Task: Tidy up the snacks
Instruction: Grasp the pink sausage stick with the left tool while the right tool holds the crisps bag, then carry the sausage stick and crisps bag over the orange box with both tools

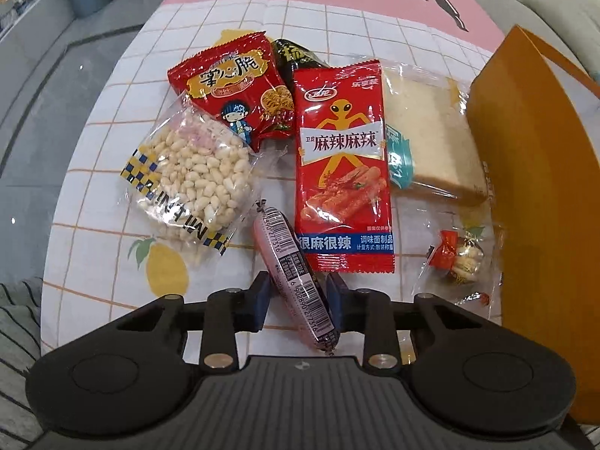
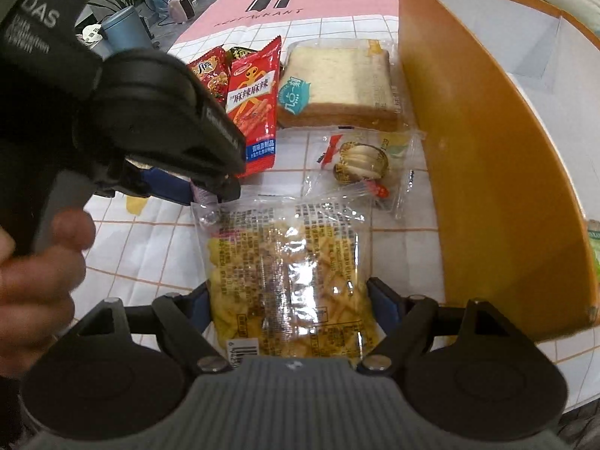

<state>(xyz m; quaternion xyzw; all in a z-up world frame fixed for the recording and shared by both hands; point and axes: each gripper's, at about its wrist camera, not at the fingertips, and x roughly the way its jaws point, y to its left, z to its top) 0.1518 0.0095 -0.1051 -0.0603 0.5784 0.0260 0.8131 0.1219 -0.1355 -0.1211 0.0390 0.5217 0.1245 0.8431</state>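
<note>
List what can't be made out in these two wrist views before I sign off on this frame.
- Dark packet, left wrist view: mostly hidden beneath the two red packets; label unreadable.
- Orange box interior, both views: left view shows only its outer wall; right view cuts the contents off at the edge.
- Sausage, right wrist view: nearly all hidden behind the left gripper.
- Fries bag print: too blurred.

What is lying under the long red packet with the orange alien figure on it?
Under the long red packet, the edge of the bread slice bag shows on one side and a dark packet at its top. What its middle covers cannot be seen.
</note>
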